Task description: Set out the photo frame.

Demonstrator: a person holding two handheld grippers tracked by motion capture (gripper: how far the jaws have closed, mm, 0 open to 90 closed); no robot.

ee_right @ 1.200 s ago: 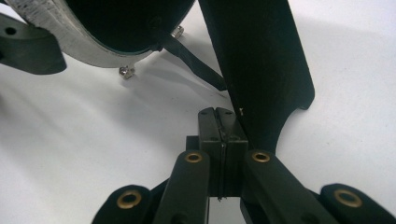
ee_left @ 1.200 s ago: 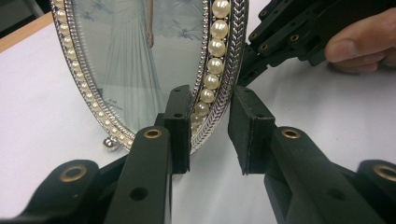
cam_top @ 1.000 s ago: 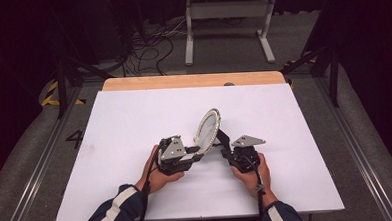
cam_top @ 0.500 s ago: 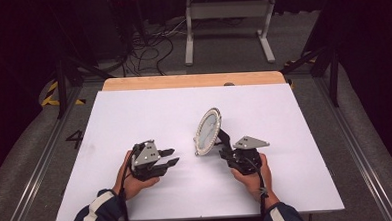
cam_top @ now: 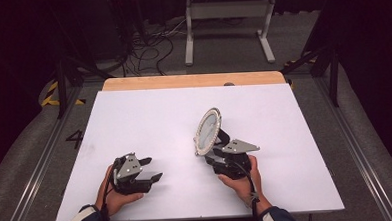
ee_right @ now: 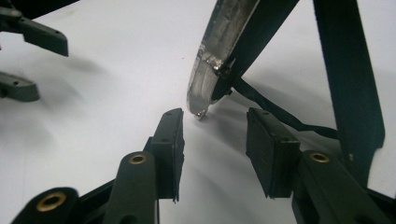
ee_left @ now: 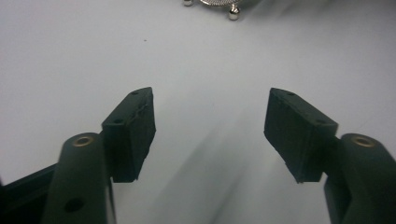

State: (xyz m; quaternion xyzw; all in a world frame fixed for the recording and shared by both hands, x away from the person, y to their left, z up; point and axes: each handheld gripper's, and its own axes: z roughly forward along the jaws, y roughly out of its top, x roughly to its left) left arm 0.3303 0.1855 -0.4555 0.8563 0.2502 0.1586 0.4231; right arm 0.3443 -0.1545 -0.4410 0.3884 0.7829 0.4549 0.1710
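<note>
From above, the oval silver frame (cam_top: pixel 208 131) stood propped on the white worktop (cam_top: pixel 149 117), just ahead of the right hand-held gripper (cam_top: pixel 221 150); the left hand-held gripper (cam_top: pixel 151 170) sat well apart. In the left gripper view, its jaws had just been opening, nothing between them. In the right gripper view, the jaws had likewise just been opening, the frame's lower rim (ee_right: pixel 205 88) just beyond the pads, untouched.

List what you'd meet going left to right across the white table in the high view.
Left tool held in the person's left hand → round silver picture frame standing upright on its stand → right tool, just behind that frame.

A shiny metal picture frame (cam_top: pixel 208 131) with beaded rim stands beside matt black plastic right tongs (cam_top: pixel 217 150) on a smooth white counter (cam_top: pixel 149 122).
</note>
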